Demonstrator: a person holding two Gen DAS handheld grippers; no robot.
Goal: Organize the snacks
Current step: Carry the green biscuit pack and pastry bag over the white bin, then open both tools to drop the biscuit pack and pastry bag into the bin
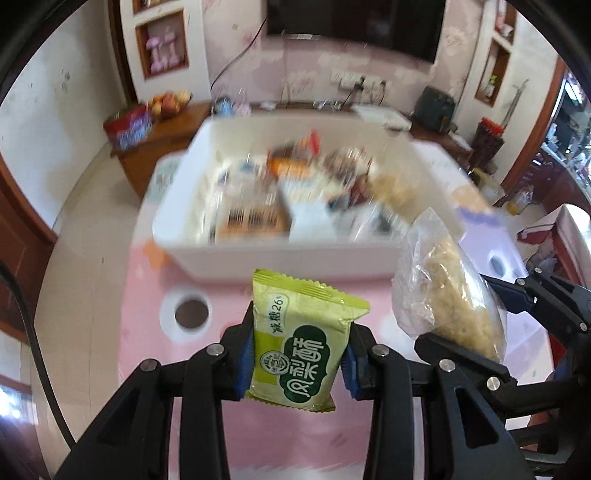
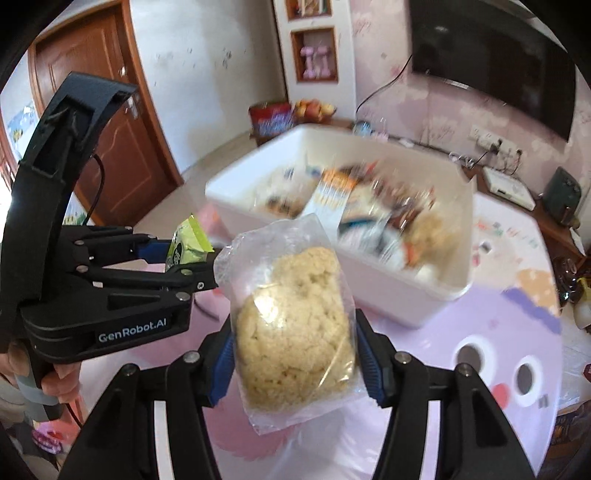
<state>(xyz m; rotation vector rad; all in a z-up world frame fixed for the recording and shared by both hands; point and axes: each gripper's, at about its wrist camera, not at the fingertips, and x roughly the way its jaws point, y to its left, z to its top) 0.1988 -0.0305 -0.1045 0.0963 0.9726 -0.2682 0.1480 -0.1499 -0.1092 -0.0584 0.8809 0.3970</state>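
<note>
My left gripper [image 1: 299, 354] is shut on a green snack packet [image 1: 301, 339] with white Chinese lettering, held above the pink table. My right gripper [image 2: 295, 358] is shut on a clear bag of pale crumbly rice cake [image 2: 295, 325]. The right gripper and its bag also show in the left wrist view [image 1: 448, 295], just right of the green packet. The left gripper and green packet show in the right wrist view [image 2: 186, 243] at the left. A white bin [image 1: 280, 258] holding several blurred snack packs stands just beyond both grippers; its rim shows in the right wrist view [image 2: 388, 273].
The pink cartoon tablecloth [image 1: 288, 435] covers the table under the grippers. Behind the bin are a wooden sideboard [image 1: 155, 147] with a fruit bowl [image 1: 168, 103] and a red box, a wall television [image 1: 354, 22] and a brown door [image 2: 122, 122] at the left.
</note>
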